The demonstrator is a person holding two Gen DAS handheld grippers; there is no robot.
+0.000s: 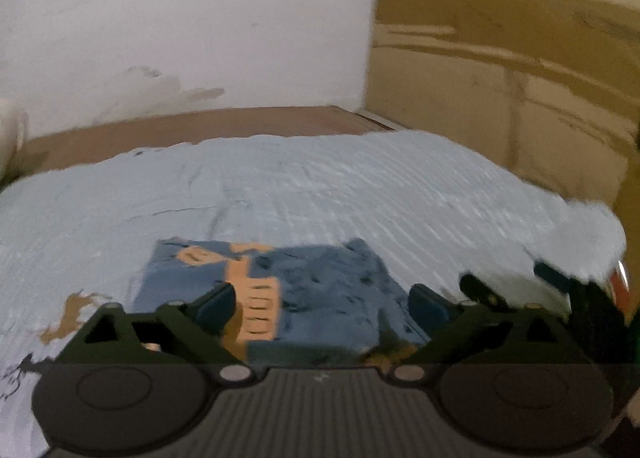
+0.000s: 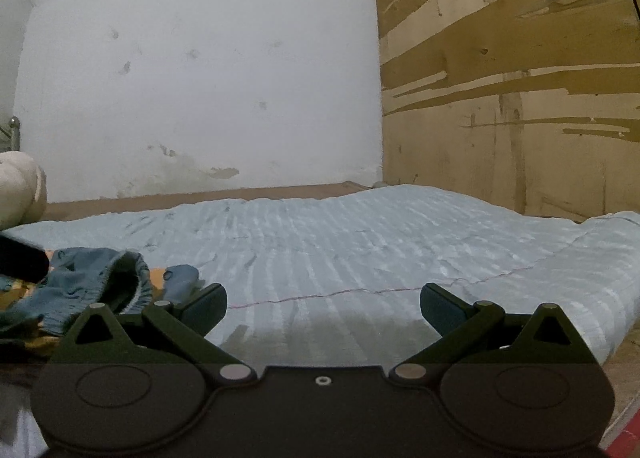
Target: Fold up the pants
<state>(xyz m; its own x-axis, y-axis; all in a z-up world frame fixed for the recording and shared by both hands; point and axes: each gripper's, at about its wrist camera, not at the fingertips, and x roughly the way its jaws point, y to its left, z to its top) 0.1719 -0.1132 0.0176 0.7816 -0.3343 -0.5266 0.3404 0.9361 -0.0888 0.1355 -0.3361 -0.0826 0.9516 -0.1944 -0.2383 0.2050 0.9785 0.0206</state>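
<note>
Nearest the lens, the left gripper (image 1: 320, 304) hangs spread wide and grasping nothing, directly above the pants (image 1: 316, 290). These lie as a compact blue bundle with orange patterned patches on a pale blue quilt (image 1: 360, 186) covering the bed. The pants look like light, soft knit that will sag and drape when lifted, not slippery; the gathered waistband (image 2: 120, 278), seen standing open at the left edge of the right wrist view, seems the firmest place to pinch. The right gripper (image 2: 323, 308) is likewise fully released and empty, over bare quilt just beside the pants.
</note>
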